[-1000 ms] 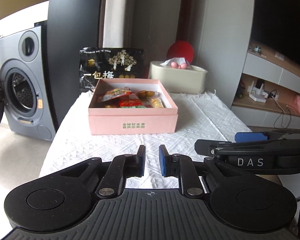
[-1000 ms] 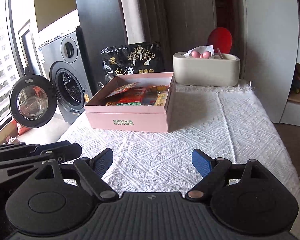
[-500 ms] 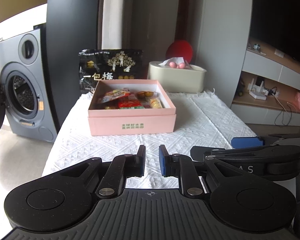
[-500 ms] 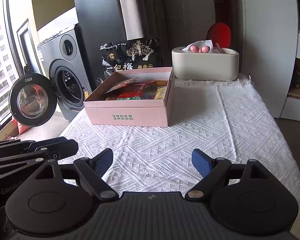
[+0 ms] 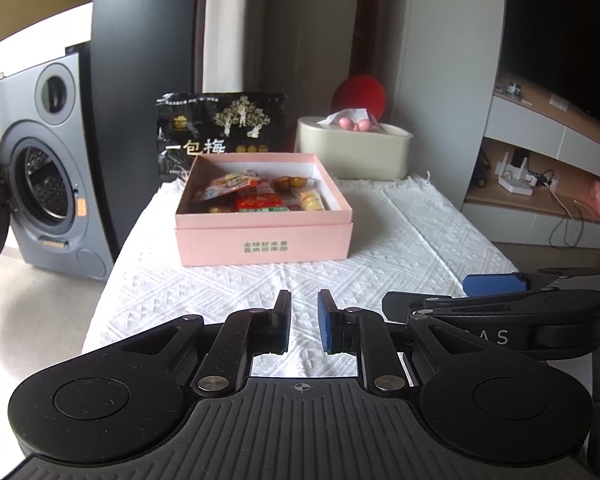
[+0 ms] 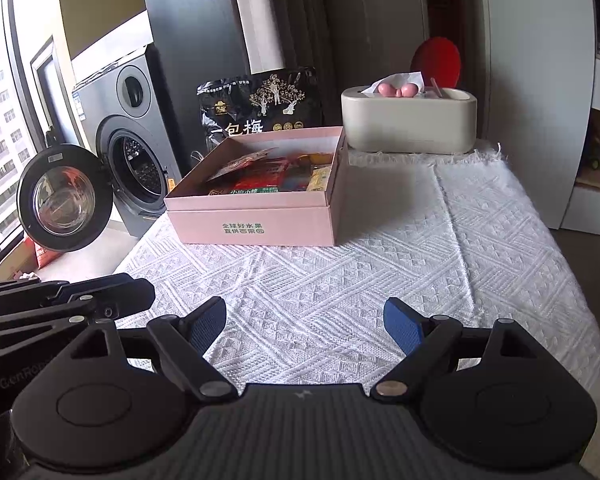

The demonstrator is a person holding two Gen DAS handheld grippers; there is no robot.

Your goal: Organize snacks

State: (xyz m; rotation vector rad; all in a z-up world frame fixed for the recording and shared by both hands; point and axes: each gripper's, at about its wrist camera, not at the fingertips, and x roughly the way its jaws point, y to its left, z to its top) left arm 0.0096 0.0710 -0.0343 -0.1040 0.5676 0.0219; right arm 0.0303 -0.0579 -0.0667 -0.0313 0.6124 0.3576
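Observation:
An open pink box (image 5: 264, 246) (image 6: 252, 228) stands on the white tablecloth (image 5: 400, 248) at the far left, with several snack packets (image 5: 260, 200) (image 6: 268, 176) inside. A black snack bag (image 5: 220, 128) (image 6: 260, 104) stands upright behind it. My left gripper (image 5: 303, 304) hovers over the near cloth, shut with nothing between its pads. My right gripper (image 6: 304, 312) is beside it on the right, open and empty. Both are well short of the box. In the left wrist view, a blue pad of the right gripper (image 5: 492, 284) shows at the right edge.
A cream tissue box (image 5: 354, 148) (image 6: 408, 120) sits at the back right of the table, with a red round object behind it. A washing machine (image 5: 40, 168) (image 6: 132, 140) with its door swung open stands on the floor to the left. Shelving lies off to the right.

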